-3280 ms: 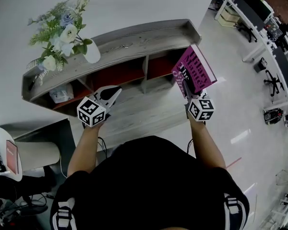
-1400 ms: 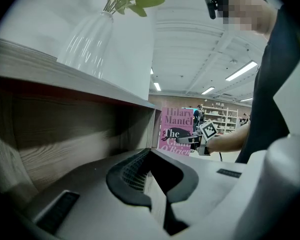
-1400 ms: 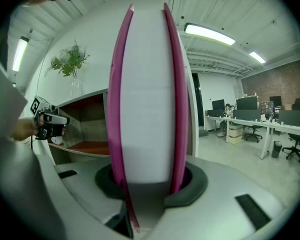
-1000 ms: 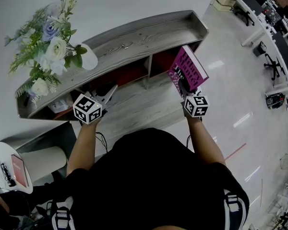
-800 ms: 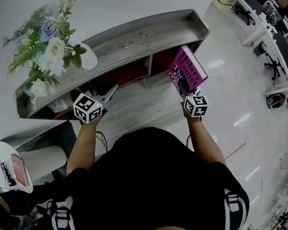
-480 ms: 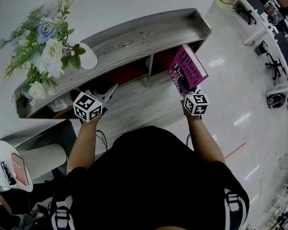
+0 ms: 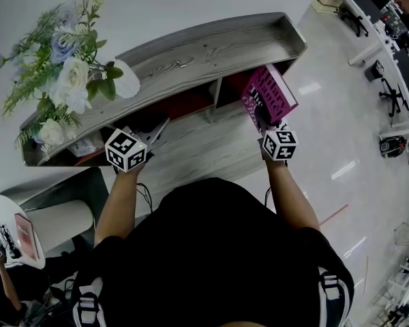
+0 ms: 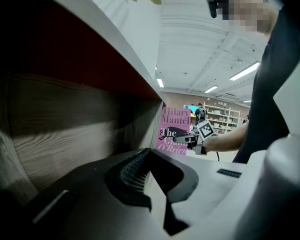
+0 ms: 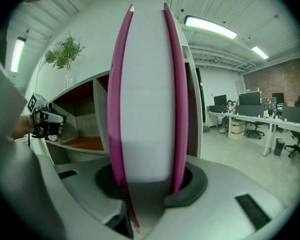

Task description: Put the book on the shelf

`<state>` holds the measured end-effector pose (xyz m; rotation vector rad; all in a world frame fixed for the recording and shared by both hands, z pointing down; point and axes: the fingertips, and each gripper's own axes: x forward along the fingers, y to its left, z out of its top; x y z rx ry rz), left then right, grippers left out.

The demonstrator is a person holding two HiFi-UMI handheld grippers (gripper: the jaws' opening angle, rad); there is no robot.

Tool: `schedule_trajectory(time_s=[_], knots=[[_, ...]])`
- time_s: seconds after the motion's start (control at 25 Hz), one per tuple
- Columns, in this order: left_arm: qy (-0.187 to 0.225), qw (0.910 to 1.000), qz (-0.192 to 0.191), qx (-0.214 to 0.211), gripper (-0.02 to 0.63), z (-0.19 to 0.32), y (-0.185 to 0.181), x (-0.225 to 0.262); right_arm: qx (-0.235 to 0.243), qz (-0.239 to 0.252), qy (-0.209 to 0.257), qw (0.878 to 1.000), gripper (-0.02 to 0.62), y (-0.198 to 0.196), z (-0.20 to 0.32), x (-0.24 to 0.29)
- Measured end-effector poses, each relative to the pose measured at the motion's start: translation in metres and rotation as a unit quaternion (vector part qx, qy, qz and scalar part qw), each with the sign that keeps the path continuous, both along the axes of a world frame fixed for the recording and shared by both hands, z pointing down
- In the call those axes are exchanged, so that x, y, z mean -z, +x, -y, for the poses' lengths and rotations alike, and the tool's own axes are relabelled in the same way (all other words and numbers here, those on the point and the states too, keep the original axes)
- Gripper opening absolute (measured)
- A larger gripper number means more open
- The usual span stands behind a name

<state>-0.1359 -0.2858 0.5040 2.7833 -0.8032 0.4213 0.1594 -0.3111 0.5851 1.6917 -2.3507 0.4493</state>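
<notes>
We stand in an open office with a glossy pale floor (image 7: 341,128) and desks (image 7: 388,33) at the upper right, facing a low shelf (image 7: 211,46) set against a white wall. Its top is grey wood-grain with a raised rim. A white vase (image 7: 128,80) of flowers (image 7: 61,67) stands towards the left end of that top. Beneath it, an upright divider (image 7: 217,90) separates red-backed compartments, and a small pale item (image 7: 85,146) lies in the leftmost one. A round white side table (image 7: 3,213) sits at the lower left. The book (image 7: 271,97), magenta-covered with a white page block, stands upright in front of the right-hand compartment. The right gripper (image 7: 264,122) clamps its lower edge, and we cannot tell whether it touches the shelf. The left gripper (image 7: 157,129) hovers at the mouth of a middle compartment, its jaws drawn together at the tips and empty.
</notes>
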Motion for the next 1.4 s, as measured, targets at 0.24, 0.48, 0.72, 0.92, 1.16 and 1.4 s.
schedule_trajectory(time_s=[0.24,0.48,0.72,0.92,1.16,1.4], knots=[[-0.005,1.0,0.003,-0.002,0.017,0.001,0.0,-0.004,0.002,-0.005,-0.002,1.0,0.149,-0.002,0.008,-0.004],[-0.011,0.9999,0.005,0.002,0.017,0.004,-0.004,-0.009,0.003,-0.007,-0.002,1.0,0.148,-0.002,0.016,-0.006],[-0.015,0.9999,0.007,0.004,0.017,0.006,-0.004,-0.012,0.001,-0.011,0.001,1.0,0.147,-0.003,0.024,-0.008],[-0.02,0.9998,0.007,0.005,0.017,0.006,-0.006,-0.016,0.002,-0.017,0.004,1.0,0.147,-0.007,0.031,-0.01],[-0.025,0.9996,0.006,0.008,0.017,0.006,-0.008,-0.021,-0.002,-0.022,0.007,1.0,0.147,-0.009,0.039,-0.011],[-0.031,0.9995,0.007,0.009,0.017,0.004,-0.009,-0.027,-0.003,-0.022,0.008,1.0,0.149,-0.01,0.045,-0.012]])
